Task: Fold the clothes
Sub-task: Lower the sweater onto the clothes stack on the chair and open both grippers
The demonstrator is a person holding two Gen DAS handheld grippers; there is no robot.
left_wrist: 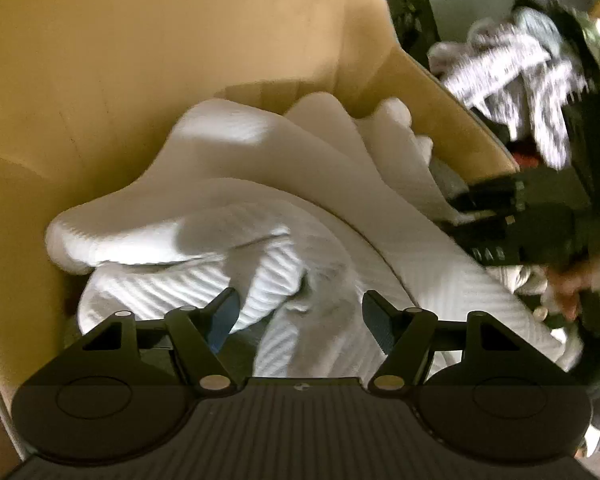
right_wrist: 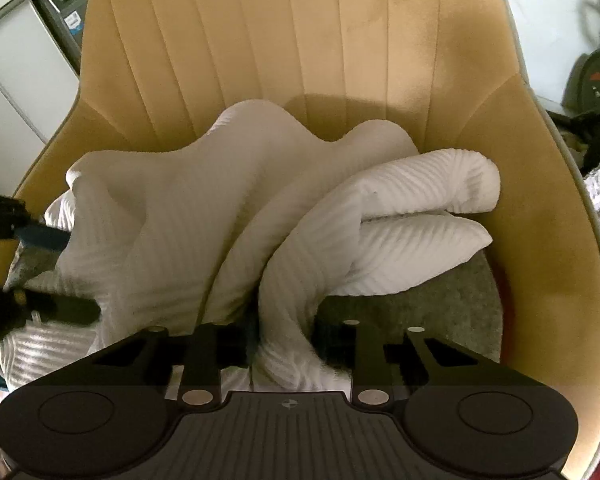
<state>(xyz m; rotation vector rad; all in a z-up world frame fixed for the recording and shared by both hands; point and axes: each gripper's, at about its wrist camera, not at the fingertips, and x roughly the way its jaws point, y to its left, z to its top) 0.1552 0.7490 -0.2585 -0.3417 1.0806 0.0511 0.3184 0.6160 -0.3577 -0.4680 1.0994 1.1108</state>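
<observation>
A white ribbed garment (left_wrist: 236,200) (right_wrist: 172,220) lies crumpled on the seat of a tan velvet chair (left_wrist: 160,52) (right_wrist: 340,40), with two rolled folds reaching right. My left gripper (left_wrist: 300,316) is open, its blue-padded fingers (left_wrist: 225,316) straddling a bunched ridge of the cloth without pinching it. In the right wrist view the left gripper (right_wrist: 60,272) enters from the left edge, against the garment's side. My right gripper (right_wrist: 286,344) is shut on a twisted fold of the garment at the front of the seat. In the left wrist view the right gripper (left_wrist: 458,210) shows blurred at the right.
A heap of black-and-white patterned clothes (left_wrist: 512,68) lies beyond the chair's arm. A hand (left_wrist: 572,280) holds the right gripper. A grey seat pad (right_wrist: 420,292) shows under the garment. A white cabinet (right_wrist: 12,80) stands left, a dark round object (right_wrist: 598,80) right.
</observation>
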